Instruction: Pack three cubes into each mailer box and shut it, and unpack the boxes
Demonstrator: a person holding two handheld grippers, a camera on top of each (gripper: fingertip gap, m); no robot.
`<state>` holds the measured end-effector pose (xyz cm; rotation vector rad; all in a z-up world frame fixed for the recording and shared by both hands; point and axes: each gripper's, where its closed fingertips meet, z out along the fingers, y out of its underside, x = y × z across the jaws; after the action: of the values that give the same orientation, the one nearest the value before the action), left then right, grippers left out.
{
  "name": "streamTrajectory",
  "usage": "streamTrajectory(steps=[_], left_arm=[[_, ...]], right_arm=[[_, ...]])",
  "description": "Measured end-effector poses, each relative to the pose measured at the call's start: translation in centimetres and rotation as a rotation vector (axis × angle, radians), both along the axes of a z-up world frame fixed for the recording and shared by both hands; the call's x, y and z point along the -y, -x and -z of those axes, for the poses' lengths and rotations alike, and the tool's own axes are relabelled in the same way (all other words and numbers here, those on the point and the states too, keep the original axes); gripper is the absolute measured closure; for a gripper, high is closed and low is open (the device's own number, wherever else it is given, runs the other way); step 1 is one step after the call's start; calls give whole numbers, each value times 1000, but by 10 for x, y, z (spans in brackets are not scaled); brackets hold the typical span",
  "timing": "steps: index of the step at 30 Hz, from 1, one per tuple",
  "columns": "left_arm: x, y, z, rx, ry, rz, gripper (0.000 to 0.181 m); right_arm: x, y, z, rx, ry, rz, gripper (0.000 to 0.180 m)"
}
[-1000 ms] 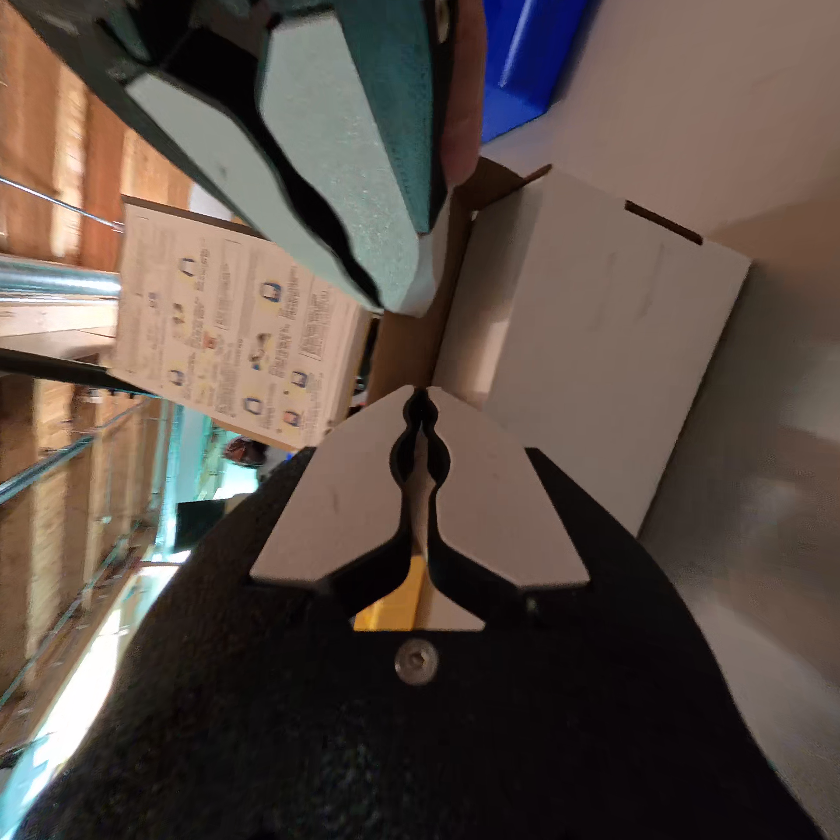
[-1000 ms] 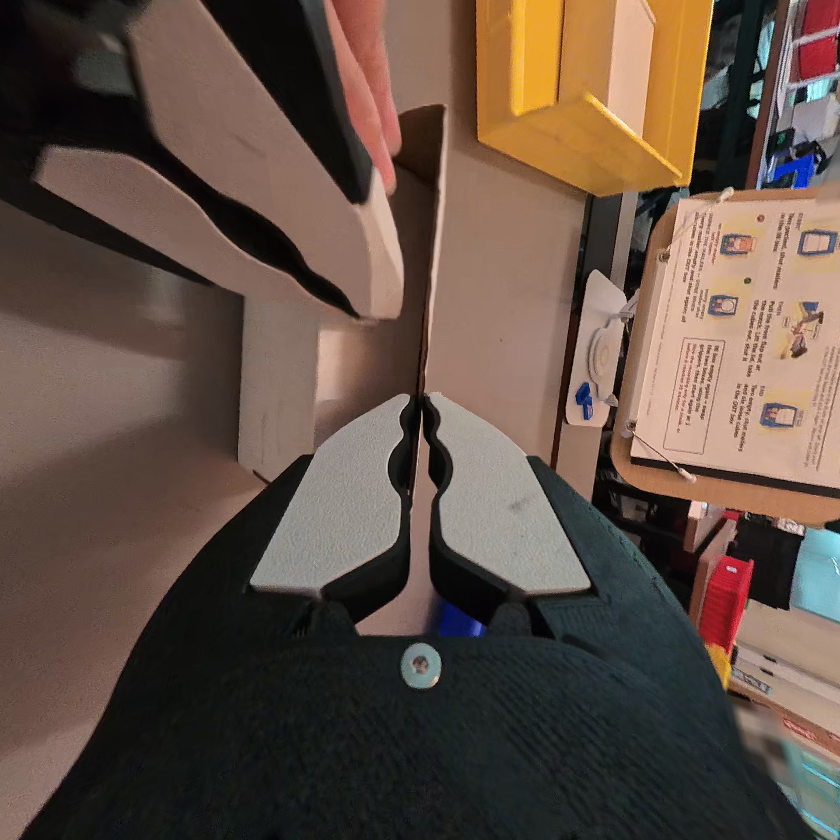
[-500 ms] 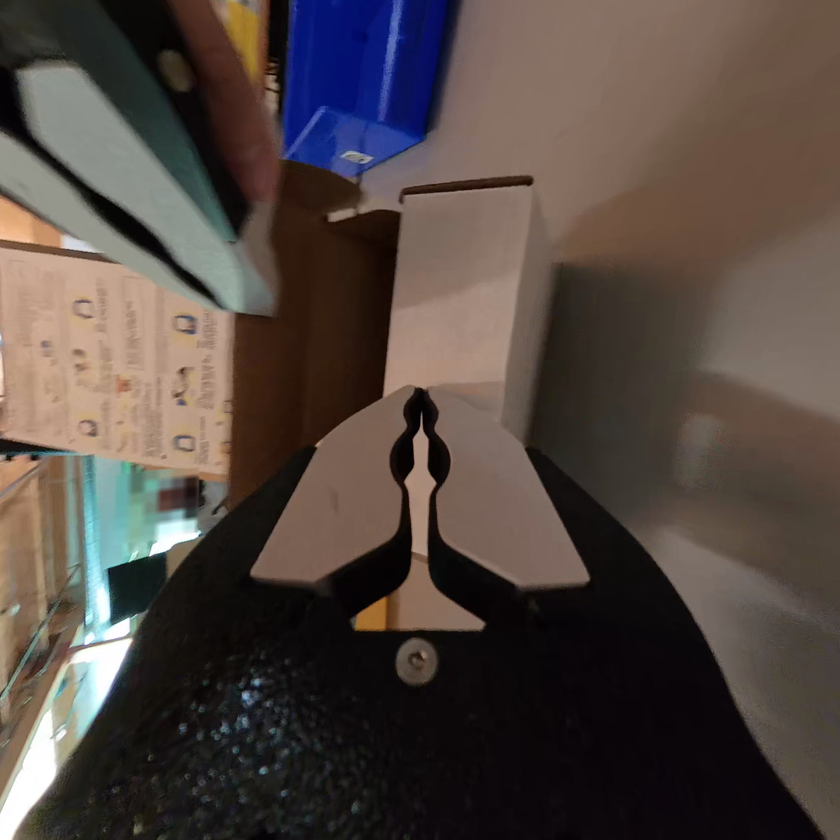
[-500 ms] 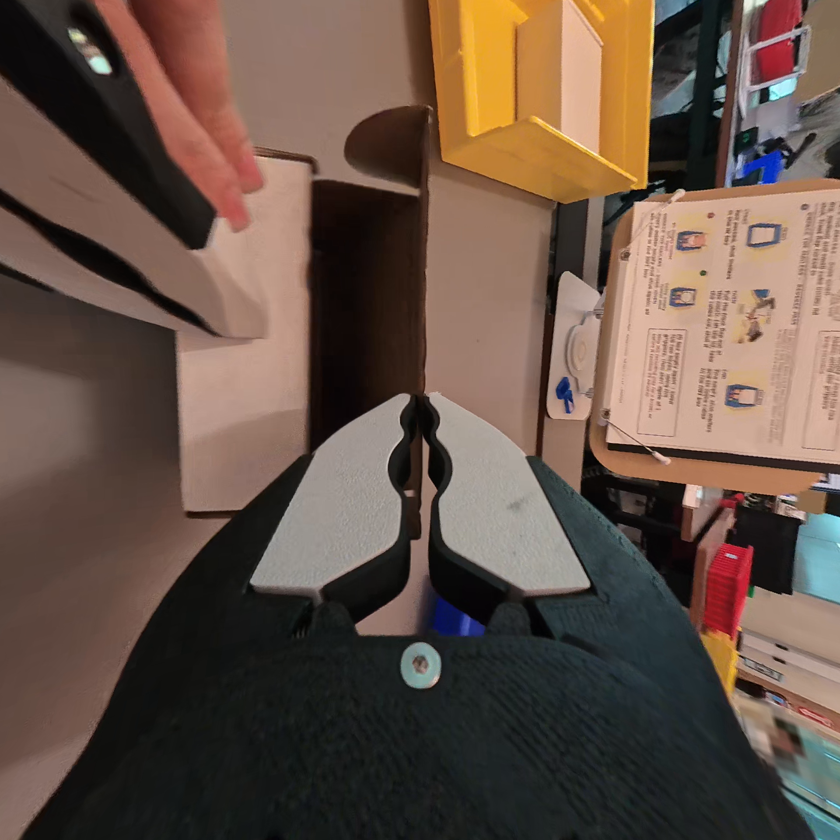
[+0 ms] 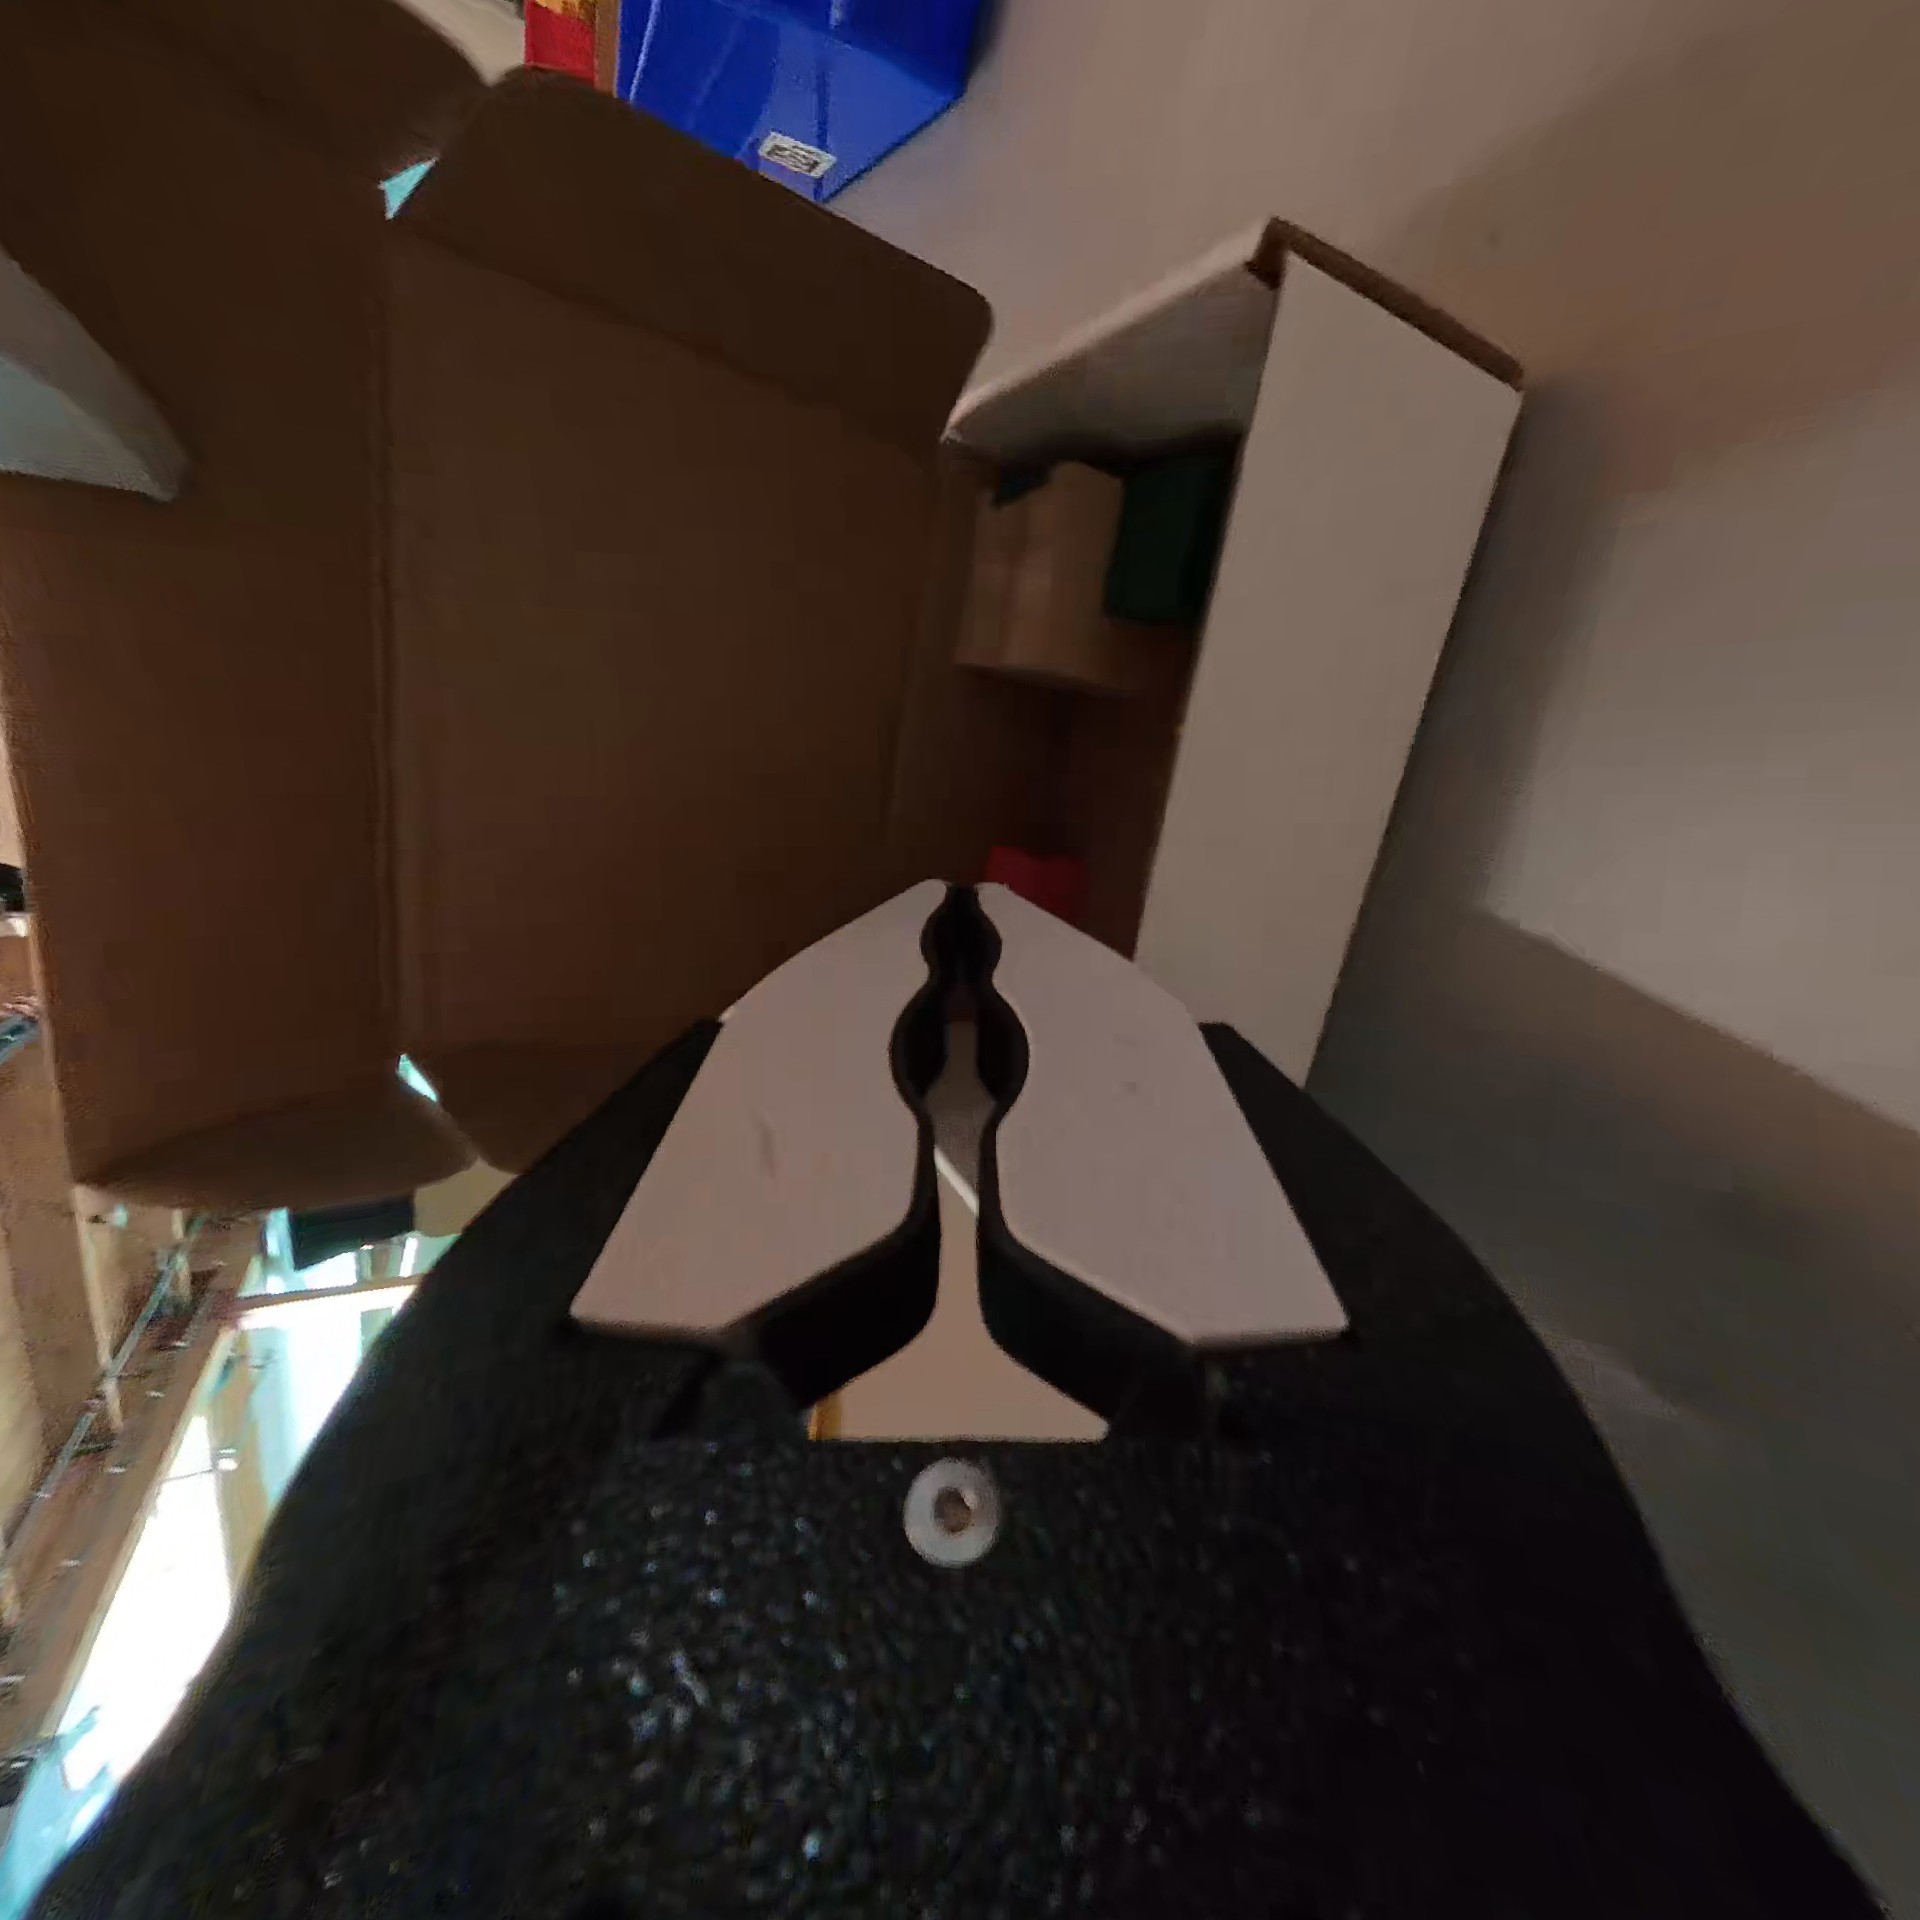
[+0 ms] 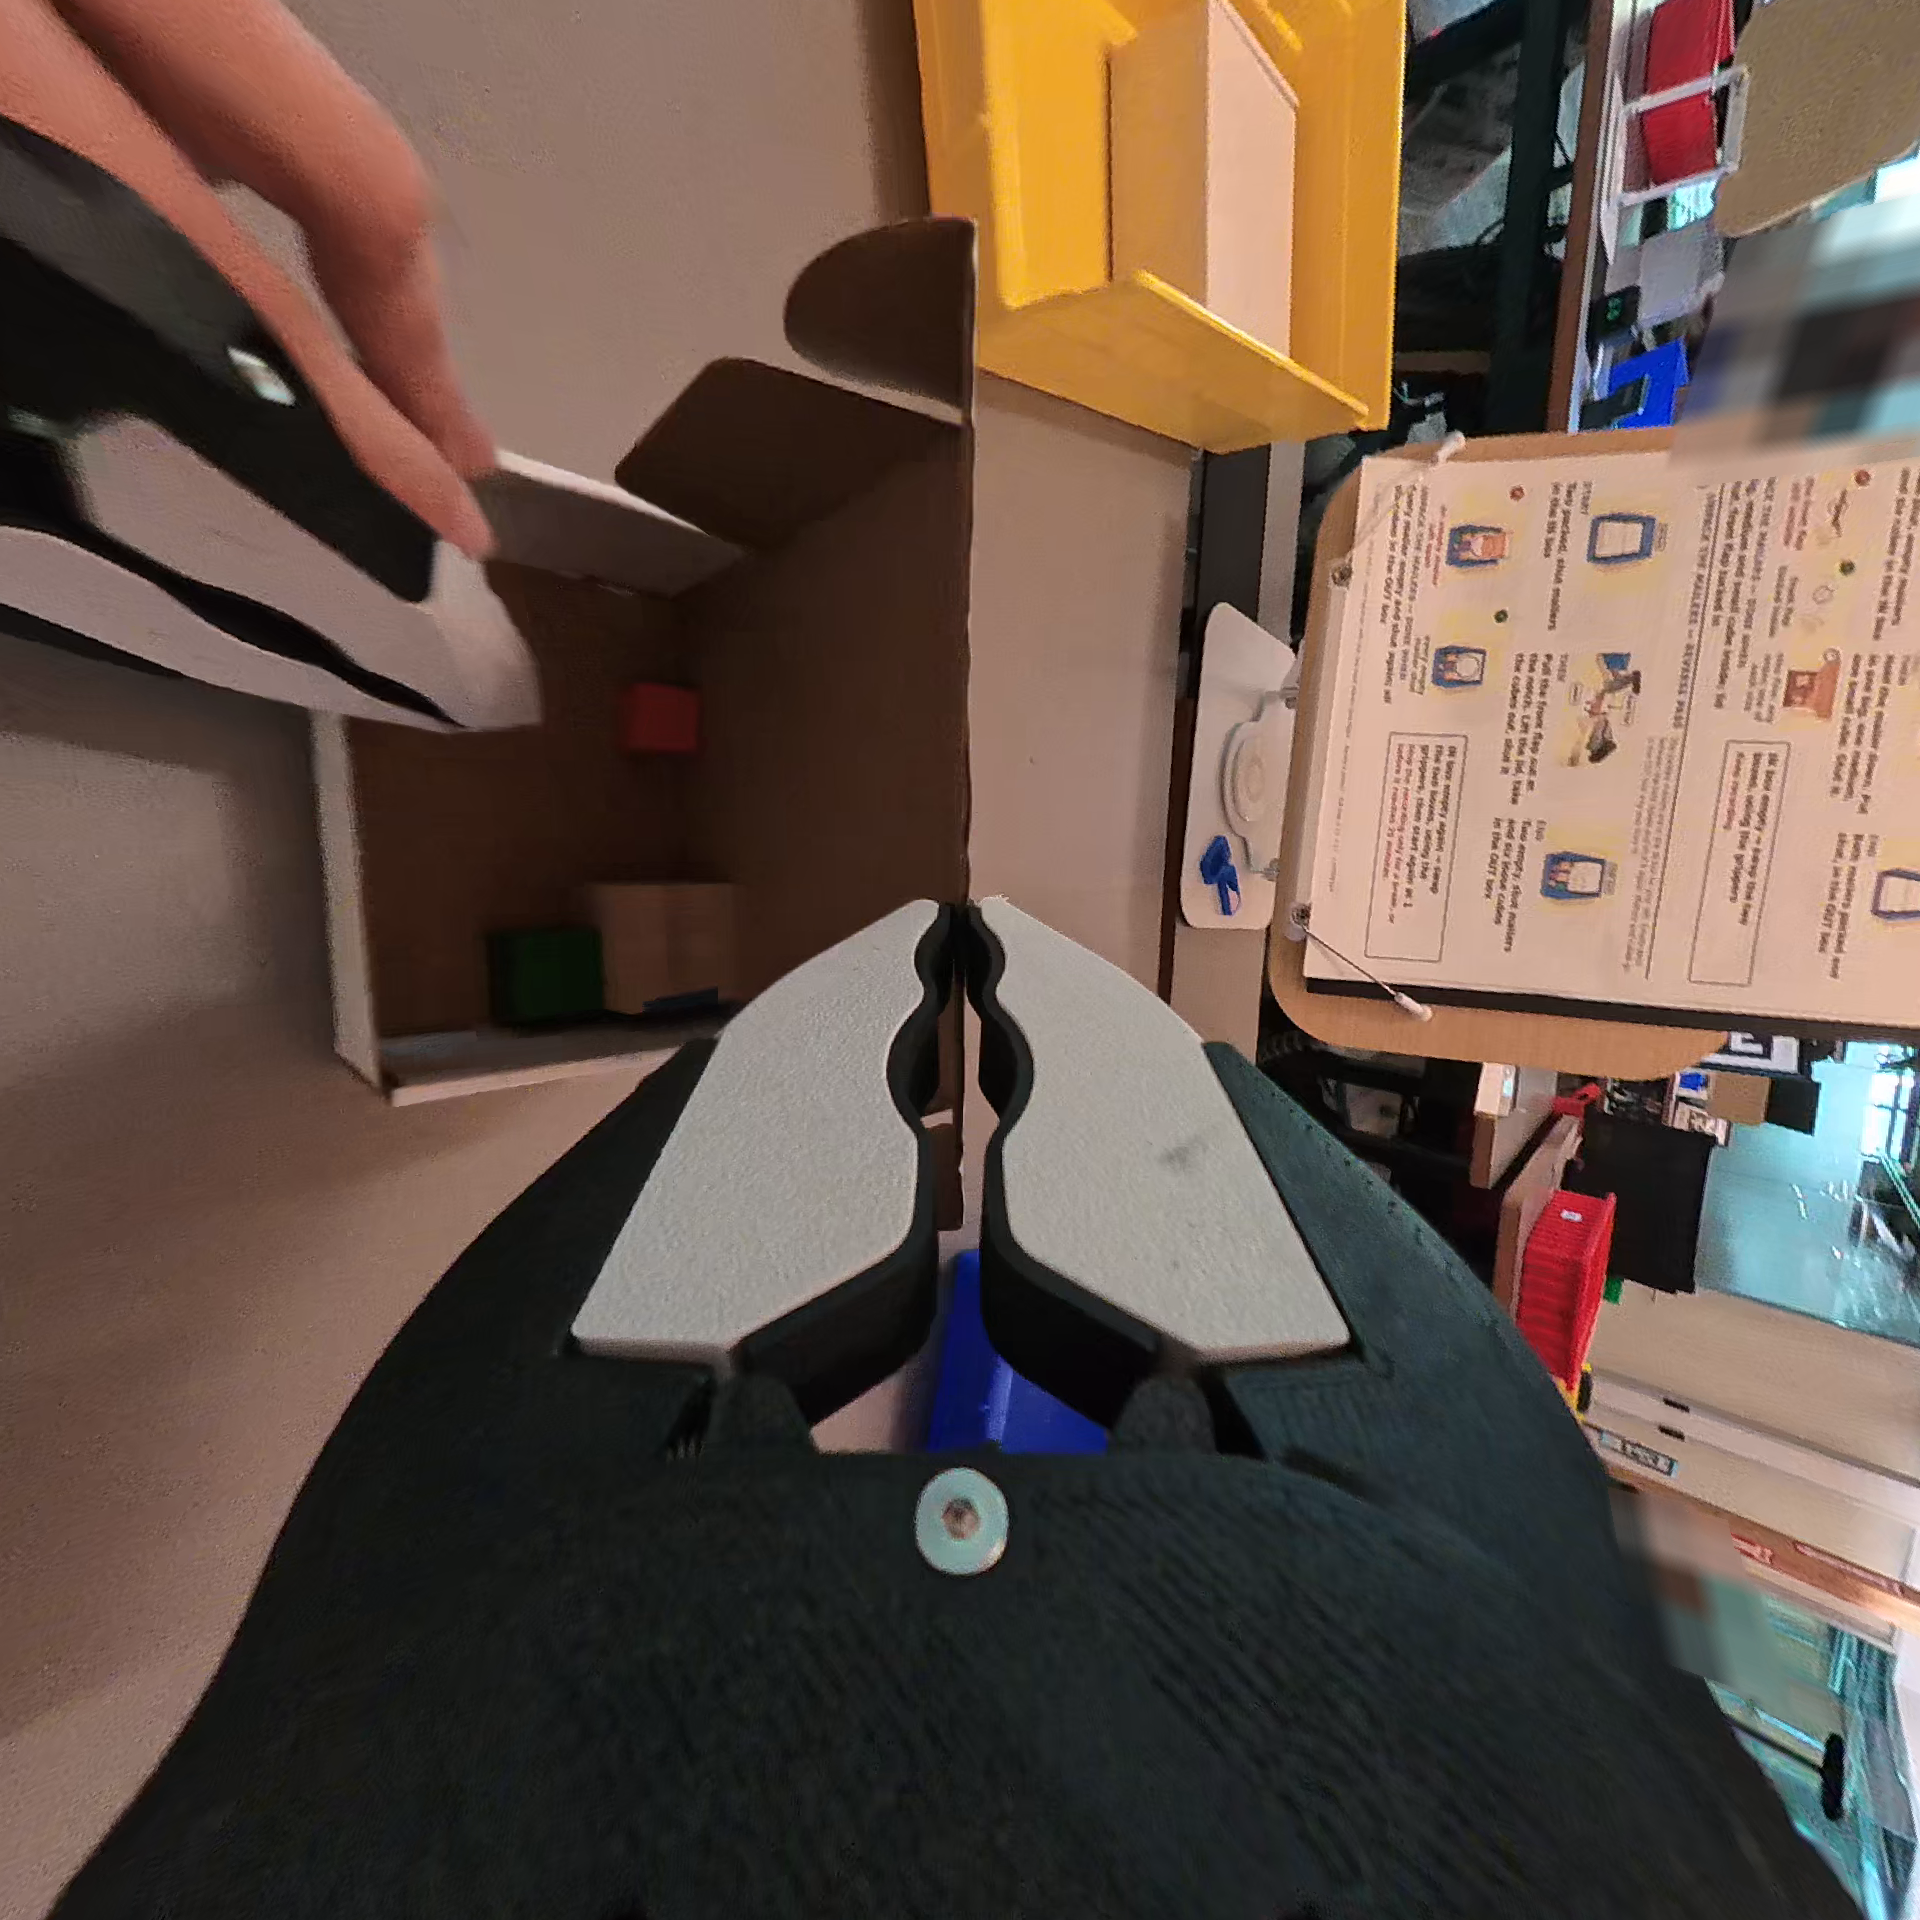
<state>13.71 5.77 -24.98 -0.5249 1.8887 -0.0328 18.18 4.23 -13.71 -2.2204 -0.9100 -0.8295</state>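
1. Right gripper (image 6: 961,914) clamped the raised brown lid (image 6: 862,665) edge of the white cardboard mailer box (image 6: 358,883).
2. Left gripper (image 5: 961,894) pinched the box's front wall.
3. Inside: red cube (image 6: 657,717), green cube (image 6: 545,971), plain wooden cube (image 6: 665,945).
4. Nearby: yellow plastic bin (image 6: 1164,353), blue plastic bin (image 5: 790,73), instruction sheet on clipboard (image 6: 1621,727).

Left wrist view dim, warm cast; brown lid (image 5: 623,623) underexposed, edges smeared by motion. Blown-out daylight at 8 o'clock. Soft shadow band on counter (image 5: 1714,1039) at 3 o'clock. Right wrist view brighter, sharper; person's fingers (image 6: 343,312) at 10 o'clock motion-blurred. Fisheye bending straight edges toward both frames' rims.
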Motion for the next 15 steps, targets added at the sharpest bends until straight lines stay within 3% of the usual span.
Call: streamTrajectory(steps=[5, 15], left_arm=[[1, 0, 1, 14, -85, 1, 181], [-1, 0, 1, 14, -74, 5, 181]], right_arm=[[-23, -43, 6, 63, -4, 61, 177], [-62, -128, 78, 126, 58, 196, 167]])
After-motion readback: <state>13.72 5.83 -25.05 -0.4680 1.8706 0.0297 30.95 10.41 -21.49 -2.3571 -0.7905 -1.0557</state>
